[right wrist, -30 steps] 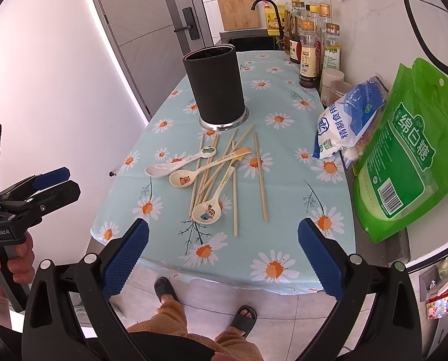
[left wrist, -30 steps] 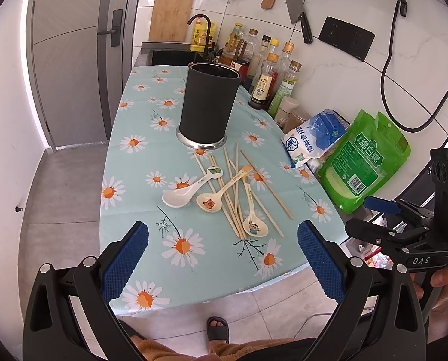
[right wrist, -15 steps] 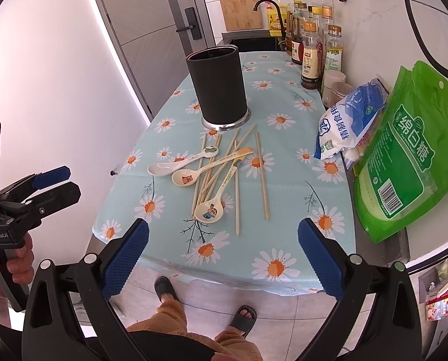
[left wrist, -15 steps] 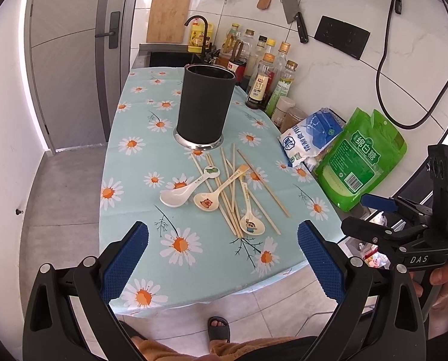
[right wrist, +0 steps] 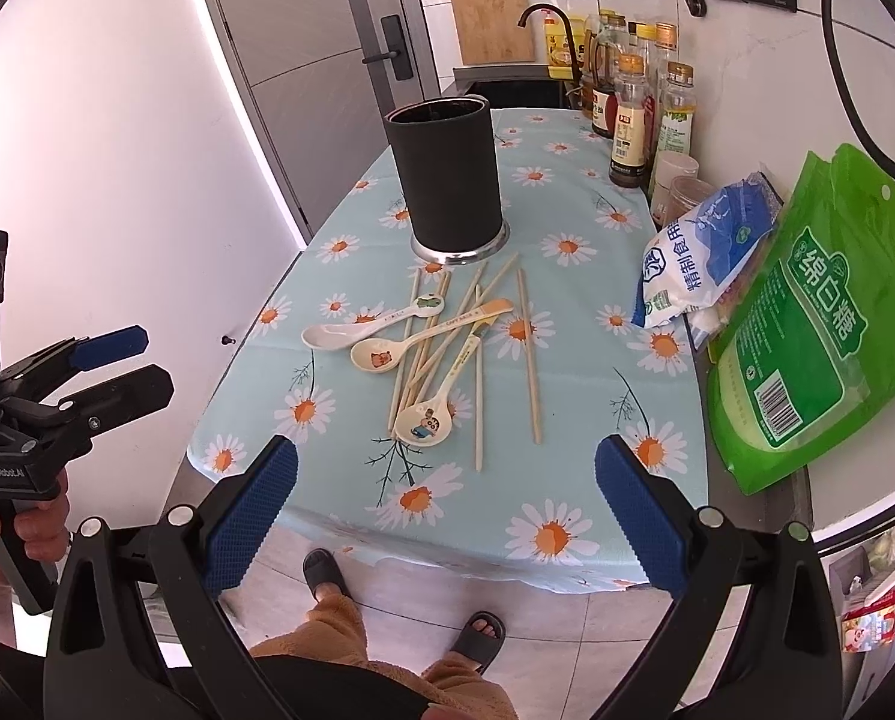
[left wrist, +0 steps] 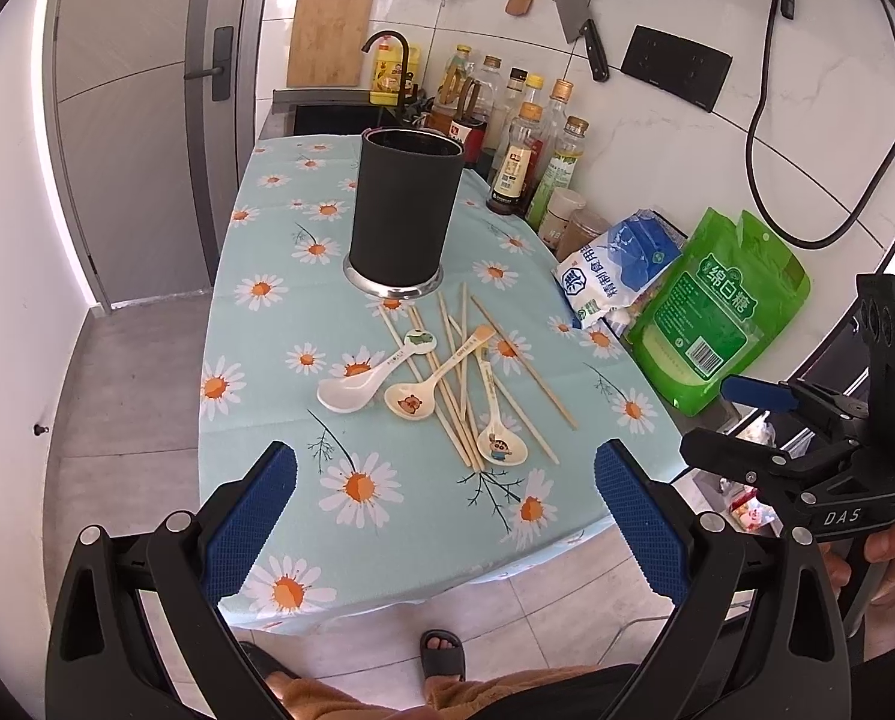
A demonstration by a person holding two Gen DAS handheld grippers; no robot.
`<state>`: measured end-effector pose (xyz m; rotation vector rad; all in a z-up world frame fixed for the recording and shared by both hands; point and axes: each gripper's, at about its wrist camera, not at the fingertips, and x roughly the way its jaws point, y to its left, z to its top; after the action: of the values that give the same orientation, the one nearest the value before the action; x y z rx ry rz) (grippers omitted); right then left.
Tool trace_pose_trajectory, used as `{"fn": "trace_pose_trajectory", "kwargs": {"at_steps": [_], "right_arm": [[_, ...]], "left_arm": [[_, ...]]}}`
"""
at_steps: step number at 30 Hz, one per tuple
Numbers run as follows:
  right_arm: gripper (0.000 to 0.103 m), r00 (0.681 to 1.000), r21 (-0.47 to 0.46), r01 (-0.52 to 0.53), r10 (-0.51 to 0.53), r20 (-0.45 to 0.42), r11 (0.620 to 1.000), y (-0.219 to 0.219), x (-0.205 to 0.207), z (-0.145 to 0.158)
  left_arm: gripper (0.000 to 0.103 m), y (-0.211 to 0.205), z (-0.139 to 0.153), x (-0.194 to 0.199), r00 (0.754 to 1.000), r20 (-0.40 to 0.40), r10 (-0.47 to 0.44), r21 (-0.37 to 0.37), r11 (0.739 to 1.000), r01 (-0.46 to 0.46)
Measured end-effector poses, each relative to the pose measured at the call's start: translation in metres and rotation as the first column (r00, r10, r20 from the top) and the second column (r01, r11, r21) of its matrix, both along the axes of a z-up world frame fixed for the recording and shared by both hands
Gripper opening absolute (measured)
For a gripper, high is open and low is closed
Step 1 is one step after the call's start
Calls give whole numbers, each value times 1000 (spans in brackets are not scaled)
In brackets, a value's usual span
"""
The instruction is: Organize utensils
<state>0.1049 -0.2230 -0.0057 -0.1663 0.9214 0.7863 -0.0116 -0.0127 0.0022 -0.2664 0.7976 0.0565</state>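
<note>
Both tongs hang spread wide with nothing between the fingers, held short of the table's near edge. Ahead of the left tongs [left wrist: 445,507] and the right tongs [right wrist: 446,504], 3 spoons [left wrist: 412,399] lie across loose chopsticks [left wrist: 456,372] on the daisy tablecloth [left wrist: 267,324]. Beyond them stands the black holder [left wrist: 403,213], upright. To the right lies a green bag [left wrist: 717,312].
</note>
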Motion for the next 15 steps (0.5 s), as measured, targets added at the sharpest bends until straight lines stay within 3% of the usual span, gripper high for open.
{"fn": "trace_pose_trajectory", "kwargs": {"at_steps": [15], "right_arm": [[99, 999, 22, 10, -9, -45, 1000, 2, 11, -11]], "left_arm": [[97, 1, -5, 11, 1000, -22, -2, 14, 1000, 3]]}}
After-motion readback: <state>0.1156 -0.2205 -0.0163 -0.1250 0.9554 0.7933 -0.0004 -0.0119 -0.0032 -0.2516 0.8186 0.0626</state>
